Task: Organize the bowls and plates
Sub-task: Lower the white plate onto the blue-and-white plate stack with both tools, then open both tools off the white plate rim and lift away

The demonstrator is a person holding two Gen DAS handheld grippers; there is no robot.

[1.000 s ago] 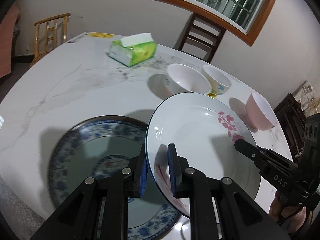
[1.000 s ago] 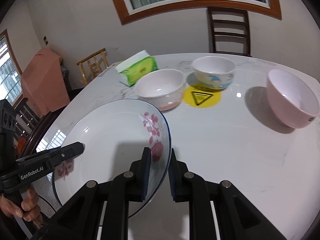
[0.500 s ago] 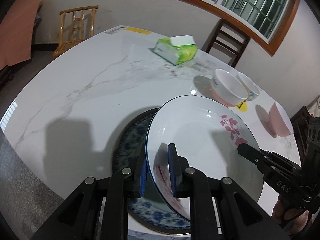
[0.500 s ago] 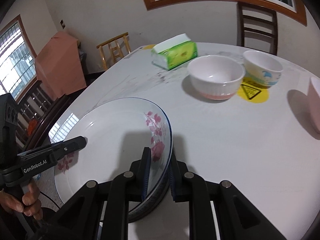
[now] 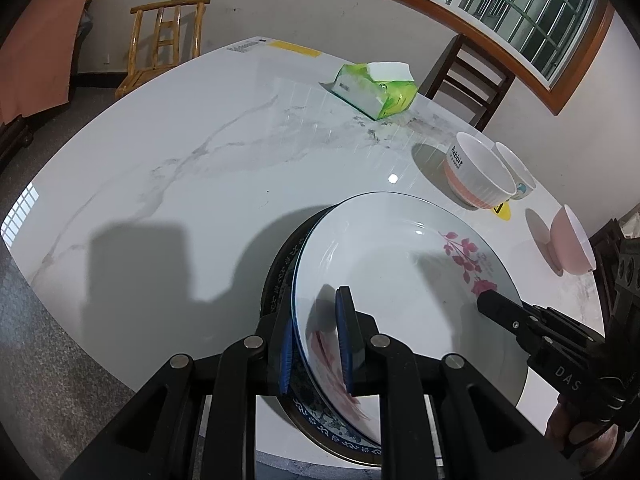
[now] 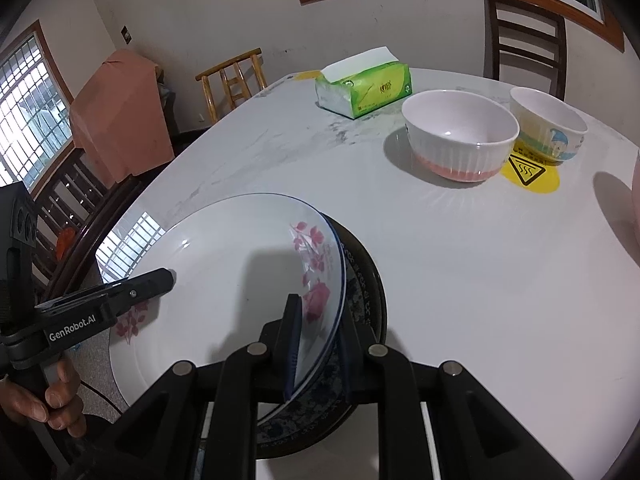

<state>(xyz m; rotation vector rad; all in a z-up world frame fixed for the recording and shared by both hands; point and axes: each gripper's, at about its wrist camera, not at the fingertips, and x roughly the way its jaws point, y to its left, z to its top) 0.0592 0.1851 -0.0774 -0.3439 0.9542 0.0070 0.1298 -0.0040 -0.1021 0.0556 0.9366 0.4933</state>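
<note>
Most of the blue-patterned plate [image 5: 320,420] beneath the floral plate [image 5: 400,280]; pink bowl [image 6: 636,208] cut off at frame edge.

A white plate [image 5: 400,276] with pink flowers and a thin blue rim sits over a dark blue-patterned plate [image 6: 364,292] on the white, grey-veined surface [image 5: 192,168], beside a green tissue pack [image 6: 364,88] at upper right.
</note>
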